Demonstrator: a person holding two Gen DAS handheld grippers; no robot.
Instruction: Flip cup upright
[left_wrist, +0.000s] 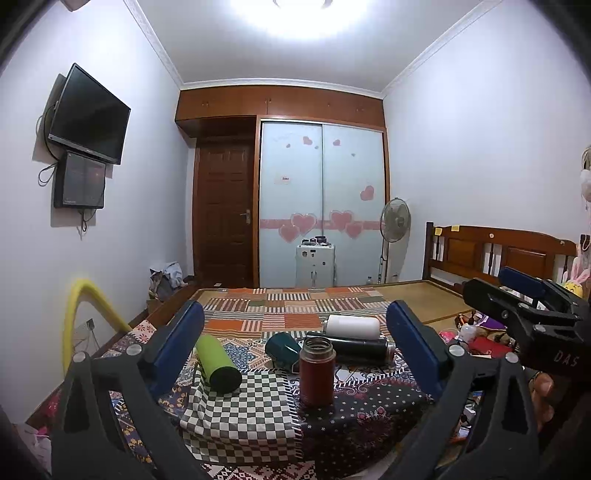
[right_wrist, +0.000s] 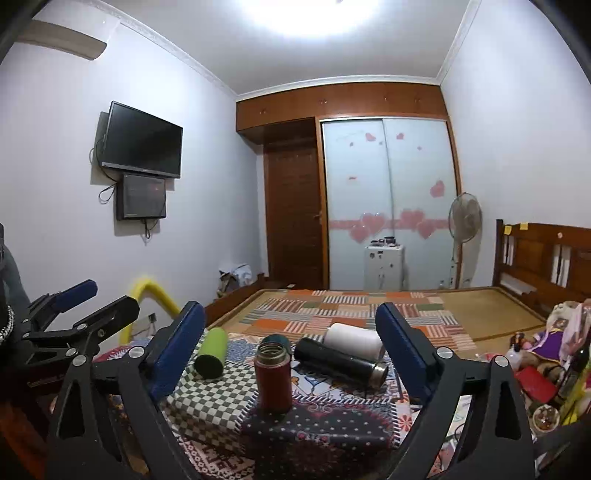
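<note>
A red flask (left_wrist: 317, 371) (right_wrist: 273, 376) stands upright with its mouth open on the patterned cloth. Around it lie a green cup (left_wrist: 217, 363) (right_wrist: 211, 353), a dark teal cup (left_wrist: 282, 349) (right_wrist: 276, 340), a black flask (left_wrist: 351, 349) (right_wrist: 340, 362) and a white cup (left_wrist: 354, 327) (right_wrist: 354, 340), all on their sides. My left gripper (left_wrist: 295, 354) is open and empty, just short of the red flask; it also shows in the right wrist view (right_wrist: 88, 299). My right gripper (right_wrist: 291, 354) is open and empty, also short of the flask; it also shows in the left wrist view (left_wrist: 495, 284).
The cups rest on a cloth-covered board (left_wrist: 236, 413) on a bed with a patchwork quilt (left_wrist: 288, 306). A wooden headboard (left_wrist: 495, 254) and toys (right_wrist: 546, 339) are at the right, a yellow foam tube (left_wrist: 79, 317) at the left, a fan (left_wrist: 395, 229) and wardrobe behind.
</note>
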